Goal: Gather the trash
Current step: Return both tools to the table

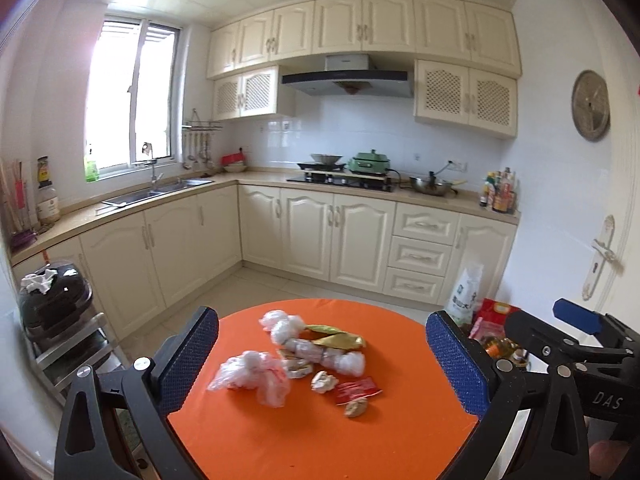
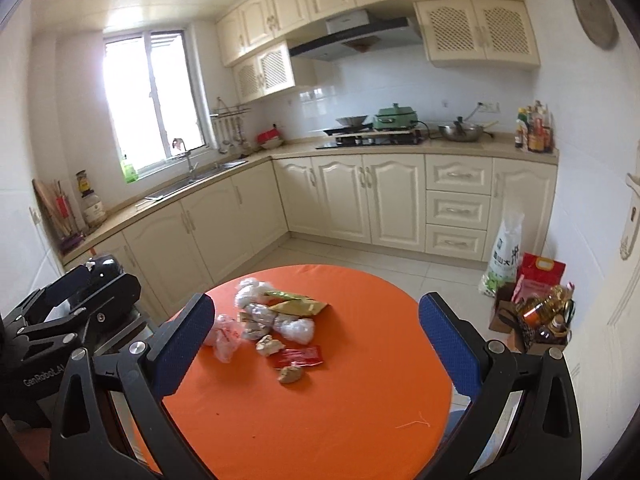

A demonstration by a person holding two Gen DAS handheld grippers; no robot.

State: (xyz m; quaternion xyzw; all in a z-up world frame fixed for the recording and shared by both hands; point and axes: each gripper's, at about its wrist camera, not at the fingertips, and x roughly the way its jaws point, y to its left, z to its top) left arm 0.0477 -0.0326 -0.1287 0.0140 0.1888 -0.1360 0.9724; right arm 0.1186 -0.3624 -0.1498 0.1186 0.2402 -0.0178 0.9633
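Note:
A heap of trash lies on the round orange table [image 1: 304,440] [image 2: 320,420]: crumpled clear plastic bags [image 1: 256,376] [image 2: 224,336], a gold wrapper [image 1: 336,336] [image 2: 296,304], a red packet [image 1: 356,390] [image 2: 298,357] and small paper wads [image 1: 356,407] [image 2: 290,375]. My left gripper [image 1: 320,364] is open and empty, held above the near side of the table with the heap between its blue pads. My right gripper [image 2: 316,352] is open and empty in the same way. Each gripper shows at the edge of the other's view.
A black bin [image 1: 52,300] with white trash on top stands on a metal rack left of the table. Bags and oil bottles [image 2: 536,304] sit on the floor at the right by the door. Kitchen cabinets [image 1: 312,232] line the far walls.

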